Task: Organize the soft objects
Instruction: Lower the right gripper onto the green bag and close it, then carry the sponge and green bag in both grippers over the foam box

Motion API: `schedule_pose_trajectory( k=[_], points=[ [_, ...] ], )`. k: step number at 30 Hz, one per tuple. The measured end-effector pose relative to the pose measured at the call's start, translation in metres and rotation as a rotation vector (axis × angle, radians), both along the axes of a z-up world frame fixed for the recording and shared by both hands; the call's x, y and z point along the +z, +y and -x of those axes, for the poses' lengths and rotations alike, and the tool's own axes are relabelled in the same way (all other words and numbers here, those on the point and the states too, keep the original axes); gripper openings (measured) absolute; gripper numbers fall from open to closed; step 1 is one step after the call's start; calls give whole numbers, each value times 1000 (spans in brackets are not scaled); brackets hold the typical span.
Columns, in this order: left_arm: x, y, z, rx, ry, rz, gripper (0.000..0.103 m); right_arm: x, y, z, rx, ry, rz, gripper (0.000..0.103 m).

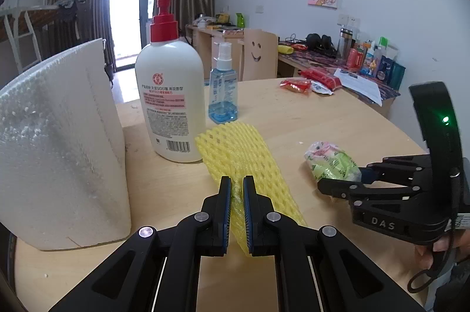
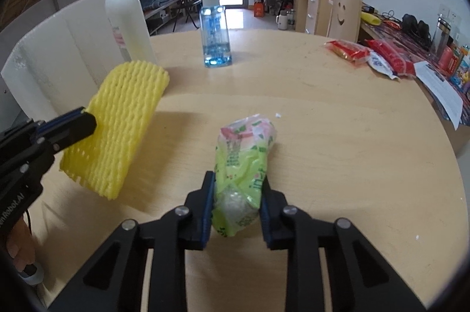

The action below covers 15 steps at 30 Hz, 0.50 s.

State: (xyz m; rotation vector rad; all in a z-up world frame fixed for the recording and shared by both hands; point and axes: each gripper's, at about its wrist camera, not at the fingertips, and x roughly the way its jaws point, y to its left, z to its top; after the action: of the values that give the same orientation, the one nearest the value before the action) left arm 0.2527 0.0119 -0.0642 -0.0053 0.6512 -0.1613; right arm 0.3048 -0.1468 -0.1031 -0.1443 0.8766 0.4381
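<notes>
Nearest my lens, my left gripper (image 1: 237, 194) is clamped tight on the yellow foam fruit net (image 1: 243, 153), which I hold lifted off the round wooden table (image 1: 337, 121), its far end sagging toward the lotion bottle. On the other side, my right gripper (image 2: 236, 200) has its jaws against both sides of the green-and-pink plastic packet (image 2: 243, 162); the film bulges between the pads, so I read that as a grip, though the packet's far end looks to be resting on the tabletop.

As I judge it, the job is at an early-middle stage: both soft things are in hand, neither has been put anywhere, and I see no obvious bin or tray for them.

Counting from left to right across the table: one white foam board (image 1: 58, 141) standing on edge, one white lotion bottle (image 1: 170, 94) with a red pump, one foam net, one blue spray bottle (image 1: 222, 88), one green packet, and at the far right edge what look like three snack packets (image 2: 373, 56), two red and one white. Two grippers, two soft items held.
</notes>
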Motion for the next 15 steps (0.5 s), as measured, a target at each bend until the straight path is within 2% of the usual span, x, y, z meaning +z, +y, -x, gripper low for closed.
schedule_pose_trajectory(
  k=[6, 15],
  points=[
    [6, -5, 12, -31, -21, 26, 9, 15, -9, 13, -13, -41, -30, 31],
    [30, -11, 44, -16, -78, 24, 9, 43, -19, 44, -2, -122, -88, 31]
  ],
)
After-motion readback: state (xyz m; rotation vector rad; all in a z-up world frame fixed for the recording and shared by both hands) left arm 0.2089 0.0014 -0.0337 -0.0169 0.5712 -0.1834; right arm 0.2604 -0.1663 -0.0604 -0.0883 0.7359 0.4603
